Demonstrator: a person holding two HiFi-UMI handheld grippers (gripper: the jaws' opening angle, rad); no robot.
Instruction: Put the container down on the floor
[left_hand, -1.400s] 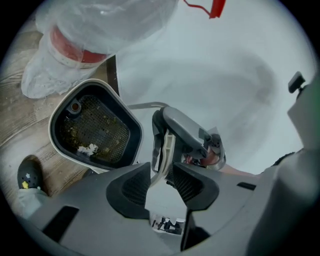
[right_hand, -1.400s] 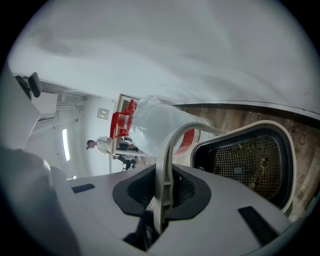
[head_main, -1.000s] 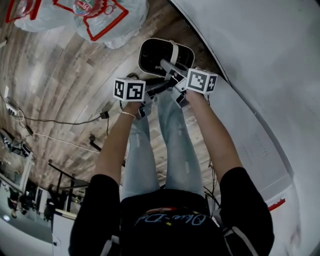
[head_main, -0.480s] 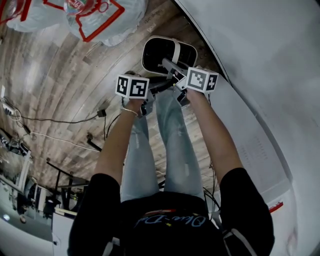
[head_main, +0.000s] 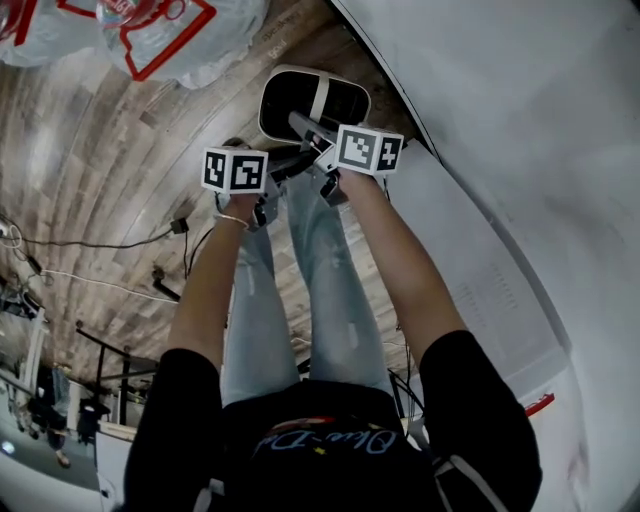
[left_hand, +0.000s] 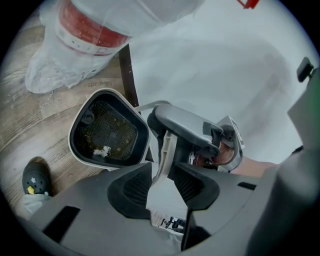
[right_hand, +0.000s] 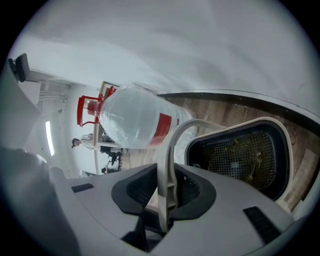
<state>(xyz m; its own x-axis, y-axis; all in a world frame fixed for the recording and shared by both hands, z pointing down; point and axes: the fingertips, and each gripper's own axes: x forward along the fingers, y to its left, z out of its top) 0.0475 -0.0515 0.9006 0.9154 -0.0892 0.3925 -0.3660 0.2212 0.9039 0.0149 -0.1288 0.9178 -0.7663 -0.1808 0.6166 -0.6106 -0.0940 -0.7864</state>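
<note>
- The container is a white-rimmed tub with a dark inside. It sits low over the wooden floor, close beside a white surface. No view shows whether its base touches the boards.
- Inside it lies a dark mesh basket. Brownish crumbs are scattered over the mesh, and one pale scrap lies near the rim.
- A thin white handle arches over the tub's open top, and both claws meet on it.
- The left gripper has its pads pressed against the flat of the handle, one on each side, in a firm clamp.
- The right gripper has the handle's narrow edge standing upright between its pads. The jaws are opening at this moment, though the pads lie against the strip.
- In the head view the two marker cubes sit side by side just in front of the tub, above the person's jeans.
- A large clear water bottle with a red label lies on the floor beyond the tub, wrapped in a thin plastic bag. It is near the tub but apart from it.
- A dark shoe rests on the boards just beside the tub.
</note>
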